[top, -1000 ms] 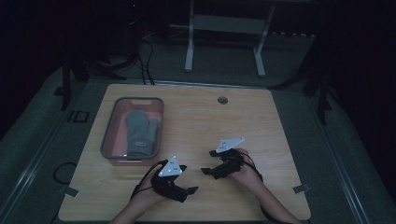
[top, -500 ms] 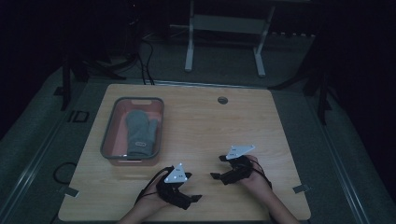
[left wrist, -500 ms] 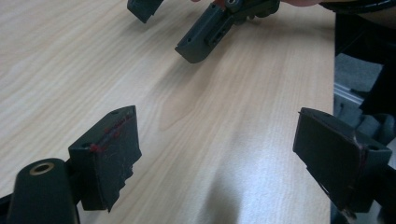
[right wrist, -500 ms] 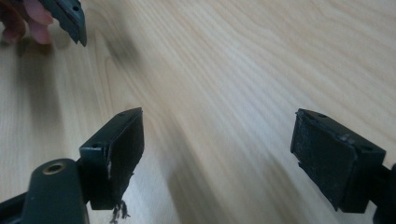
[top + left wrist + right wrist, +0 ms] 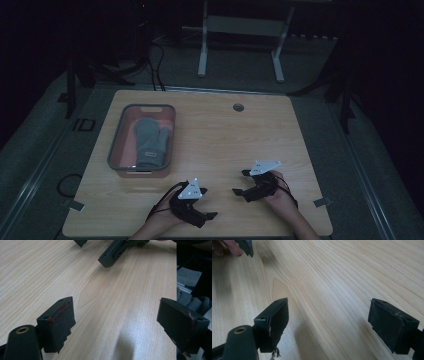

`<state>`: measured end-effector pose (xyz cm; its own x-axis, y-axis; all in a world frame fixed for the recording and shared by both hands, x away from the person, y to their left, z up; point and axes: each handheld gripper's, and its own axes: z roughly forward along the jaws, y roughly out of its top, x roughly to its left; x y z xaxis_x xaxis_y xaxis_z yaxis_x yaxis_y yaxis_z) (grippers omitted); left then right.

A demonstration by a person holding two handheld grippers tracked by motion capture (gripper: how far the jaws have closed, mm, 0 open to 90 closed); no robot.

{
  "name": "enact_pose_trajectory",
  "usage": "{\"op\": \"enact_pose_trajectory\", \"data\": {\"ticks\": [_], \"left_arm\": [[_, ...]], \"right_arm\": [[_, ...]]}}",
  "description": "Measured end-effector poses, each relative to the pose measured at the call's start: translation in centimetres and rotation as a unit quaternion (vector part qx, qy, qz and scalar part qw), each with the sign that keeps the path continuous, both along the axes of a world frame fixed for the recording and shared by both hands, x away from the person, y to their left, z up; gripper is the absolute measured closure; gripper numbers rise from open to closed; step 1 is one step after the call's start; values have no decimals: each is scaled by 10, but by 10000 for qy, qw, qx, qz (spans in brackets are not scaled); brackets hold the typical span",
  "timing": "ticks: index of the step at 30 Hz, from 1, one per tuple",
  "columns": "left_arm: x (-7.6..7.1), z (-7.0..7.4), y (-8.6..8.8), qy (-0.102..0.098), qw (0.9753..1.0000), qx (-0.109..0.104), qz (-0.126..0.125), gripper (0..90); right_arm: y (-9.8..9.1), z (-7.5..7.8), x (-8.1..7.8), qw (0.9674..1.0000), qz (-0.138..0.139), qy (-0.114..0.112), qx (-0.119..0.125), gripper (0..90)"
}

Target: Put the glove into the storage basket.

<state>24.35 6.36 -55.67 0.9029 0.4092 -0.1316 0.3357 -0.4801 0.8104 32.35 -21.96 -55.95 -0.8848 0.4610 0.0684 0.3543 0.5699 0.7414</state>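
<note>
Grey felt mitt [image 5: 150,139] lies flat in the tray [image 5: 116,150], left of centre in the high view, well apart from both grippers at the bottom edge. Left gripper [image 5: 210,216] and right gripper [image 5: 240,183] hold their jaws spread over bare table [image 5: 225,135], pinching nothing. A careless reach could knock the tray's near wall and shove it, or pinch only the mitt's cuff so it sags.
</note>
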Motion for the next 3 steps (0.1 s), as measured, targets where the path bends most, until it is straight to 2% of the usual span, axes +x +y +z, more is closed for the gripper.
{"op": "enact_pose_trajectory", "data": {"ticks": [3], "left_arm": [[0, 1, 1, 3, 10000, -39, 22, 150]], "right_arm": [[0, -2, 0, 10000, -29, -8, -68, 169]]}}
